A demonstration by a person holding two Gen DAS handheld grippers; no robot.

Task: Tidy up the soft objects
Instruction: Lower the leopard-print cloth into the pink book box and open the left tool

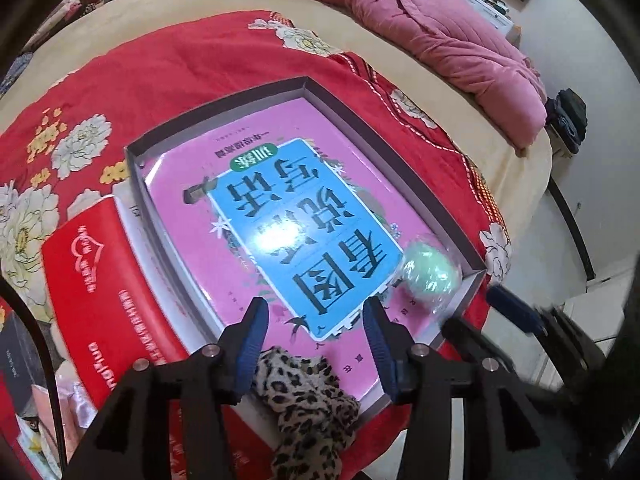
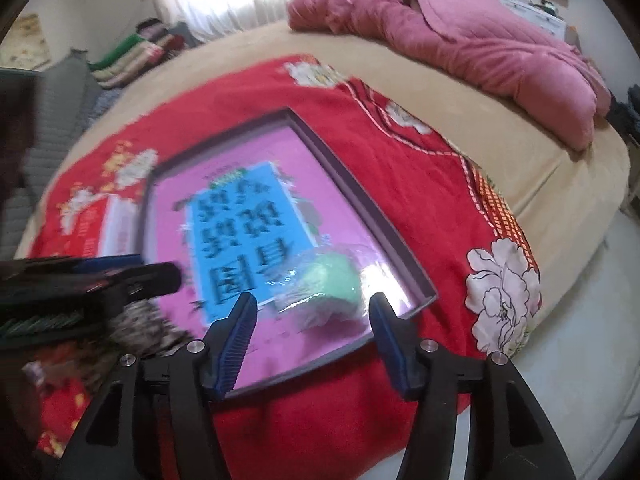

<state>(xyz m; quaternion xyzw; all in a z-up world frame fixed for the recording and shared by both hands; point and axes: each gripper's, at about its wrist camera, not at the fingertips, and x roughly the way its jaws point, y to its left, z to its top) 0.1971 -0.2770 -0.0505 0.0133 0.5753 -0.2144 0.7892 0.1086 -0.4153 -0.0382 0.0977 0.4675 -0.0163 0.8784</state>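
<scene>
A shallow grey box [image 1: 304,82] lies on a red floral blanket and holds a pink book with a blue panel [image 1: 304,232]. A leopard-print cloth [image 1: 312,400] drapes over the box's near edge, low between the fingers of my left gripper [image 1: 316,306], which is open with its pads off the cloth. A green soft ball in clear wrap [image 1: 430,272] rests in the box's near right corner. In the right wrist view the ball [image 2: 332,280] sits just beyond my right gripper [image 2: 313,299], which is open and holds nothing. The left gripper's fingers [image 2: 120,276] show blurred at left.
A red carton [image 1: 92,280] lies against the box's left side. The red blanket [image 2: 420,184] covers a beige bed, with a pink quilt [image 2: 500,52] bunched at the far side. The bed's edge and pale floor [image 2: 580,360] are to the right.
</scene>
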